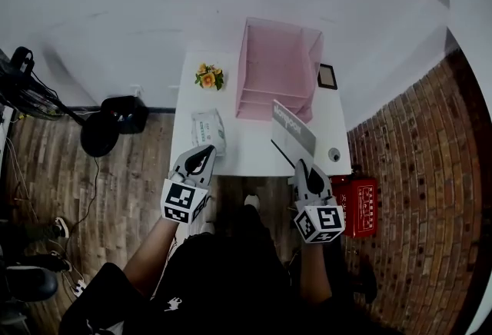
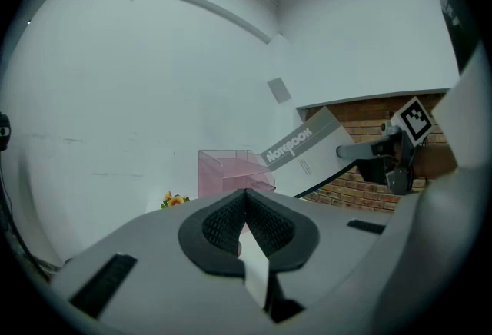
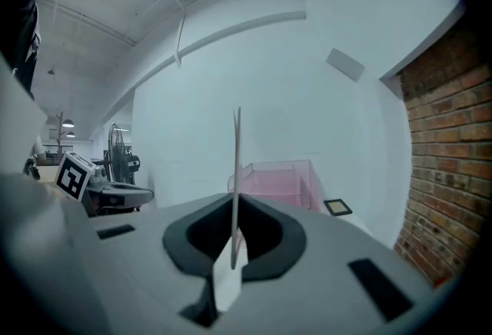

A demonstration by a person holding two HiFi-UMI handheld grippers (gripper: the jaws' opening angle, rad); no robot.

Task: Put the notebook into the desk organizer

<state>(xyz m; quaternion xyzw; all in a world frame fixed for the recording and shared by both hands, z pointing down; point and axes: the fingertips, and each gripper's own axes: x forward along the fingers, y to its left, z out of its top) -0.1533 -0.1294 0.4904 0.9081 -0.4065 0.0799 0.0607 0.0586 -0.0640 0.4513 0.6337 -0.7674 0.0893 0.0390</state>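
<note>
My right gripper (image 1: 301,166) is shut on the near edge of a grey notebook (image 1: 294,132), held tilted above the front right of the white table (image 1: 250,157). In the right gripper view the notebook (image 3: 237,164) stands edge-on between the pads. The pink see-through desk organizer (image 1: 277,68) stands at the back of the table, beyond the notebook. It also shows in the left gripper view as the organizer (image 2: 227,172). Over the front left edge of the table, my left gripper (image 1: 206,150) is shut with nothing in it.
A small bunch of orange flowers (image 1: 208,77) and a white tissue pack (image 1: 207,131) lie on the table's left side. A dark framed tablet (image 1: 327,76) sits right of the organizer. On the floor are a red box (image 1: 357,207) and a black fan (image 1: 100,134).
</note>
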